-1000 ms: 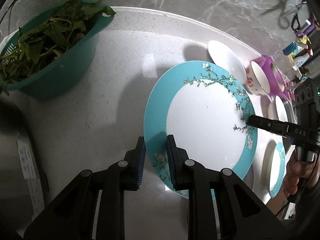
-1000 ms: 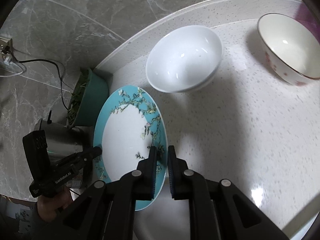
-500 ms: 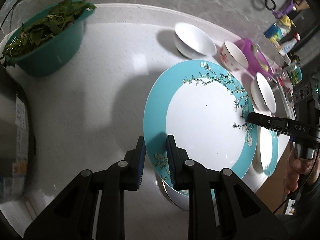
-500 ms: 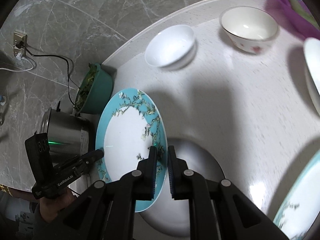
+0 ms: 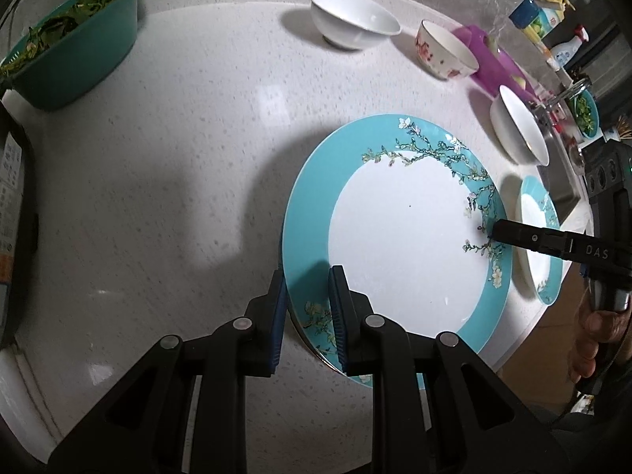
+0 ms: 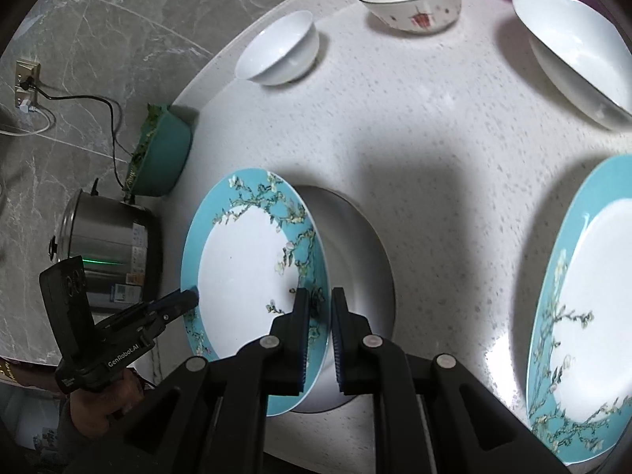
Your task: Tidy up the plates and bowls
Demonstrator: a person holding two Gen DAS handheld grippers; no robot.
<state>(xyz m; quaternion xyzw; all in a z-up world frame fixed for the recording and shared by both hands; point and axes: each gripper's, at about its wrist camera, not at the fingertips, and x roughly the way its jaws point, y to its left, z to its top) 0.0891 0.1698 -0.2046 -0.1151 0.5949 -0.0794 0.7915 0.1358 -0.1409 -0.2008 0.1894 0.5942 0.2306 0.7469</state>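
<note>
Since a second ago both cameras sit farther from the counter: more bowls in view, and a second plate now shows under the held one. Left gripper [image 5: 306, 308] is clamped on the near rim of the turquoise floral plate [image 5: 399, 237]; right gripper [image 6: 318, 324] is clamped on its opposite rim, blue pads on either face. Plate is held tilted above a white plate [image 6: 367, 260] that lies on the speckled countertop [image 5: 177, 158]; can't tell whether they touch. Another turquoise plate [image 6: 584, 335] lies off to the right, apart. White bowl [image 5: 351, 25], floral bowl [image 5: 444, 55] and a larger white bowl [image 5: 517, 126] stand along the back edge. Teal basin of greens [image 5: 75, 47] at the far left, steel cooker [image 6: 110, 252] beside it.
</note>
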